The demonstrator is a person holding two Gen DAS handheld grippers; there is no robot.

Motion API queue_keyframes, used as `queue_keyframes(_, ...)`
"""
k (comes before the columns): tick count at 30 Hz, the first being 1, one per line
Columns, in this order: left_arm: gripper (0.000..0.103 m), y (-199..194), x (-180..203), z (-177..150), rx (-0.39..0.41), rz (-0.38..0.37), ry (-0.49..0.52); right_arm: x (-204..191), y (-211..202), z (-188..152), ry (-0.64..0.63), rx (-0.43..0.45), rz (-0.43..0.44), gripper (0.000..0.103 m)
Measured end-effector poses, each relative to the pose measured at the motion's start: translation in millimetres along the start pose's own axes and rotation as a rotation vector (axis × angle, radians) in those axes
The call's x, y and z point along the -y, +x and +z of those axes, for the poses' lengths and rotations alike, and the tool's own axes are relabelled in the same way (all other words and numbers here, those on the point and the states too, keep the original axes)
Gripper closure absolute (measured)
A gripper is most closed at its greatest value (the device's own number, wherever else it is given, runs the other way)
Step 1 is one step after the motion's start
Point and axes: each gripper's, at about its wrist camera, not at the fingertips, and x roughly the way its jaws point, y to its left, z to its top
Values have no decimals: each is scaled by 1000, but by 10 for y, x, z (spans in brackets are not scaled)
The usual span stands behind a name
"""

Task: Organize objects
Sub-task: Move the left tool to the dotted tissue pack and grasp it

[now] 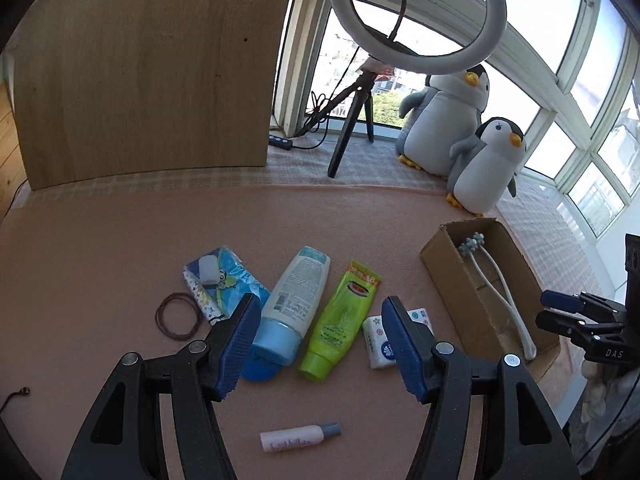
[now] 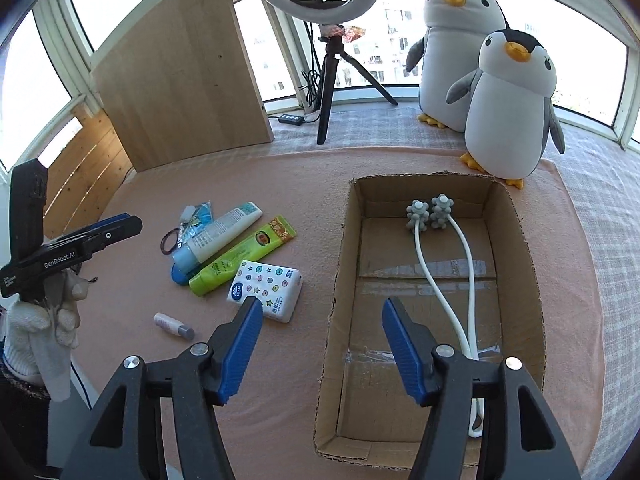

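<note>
On the pink mat lie a white-and-blue lotion tube point(image 1: 290, 304) point(image 2: 218, 236), a green tube point(image 1: 340, 320) point(image 2: 244, 256), a tissue pack point(image 1: 378, 338) point(image 2: 266, 288), a small pink bottle point(image 1: 298, 436) point(image 2: 172, 326), a blue patterned pouch point(image 1: 222, 280) and a brown hair tie point(image 1: 178, 316). A cardboard box point(image 2: 340, 320) point(image 1: 444, 280) holds a white two-headed massager point(image 2: 436, 248) point(image 1: 500, 292). My left gripper point(image 1: 320, 340) hovers open above the two tubes. My right gripper point(image 2: 322, 344) is open over the box's left wall, holding nothing.
Two plush penguins point(image 2: 492, 80) point(image 1: 468, 140) stand behind the box. A ring light on a tripod point(image 1: 360, 120) point(image 2: 332, 80) and a wooden panel point(image 1: 148, 72) point(image 2: 180, 80) rise at the back by the windows. A gloved hand point(image 2: 44, 320) holds the left gripper.
</note>
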Motion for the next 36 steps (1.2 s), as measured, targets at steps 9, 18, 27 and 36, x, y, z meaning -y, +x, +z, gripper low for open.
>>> queue_keyframes(9,37,60,-502,-575,-98,29,-65,-515,255,-115,-28,-58,89,44)
queue_keyframes(18,37,118,-607,-866,-148,-10,-96,-717,485,-73,-7,-82,97,44)
queue_keyframes(27,37,107,-488,-757,-132,-57,-75,-664,867,340,-8,-119,61,44)
queue_keyframes(36,37,26,-386,-806,-131,-103,-68,-632,1392,545,8,-229,19,44)
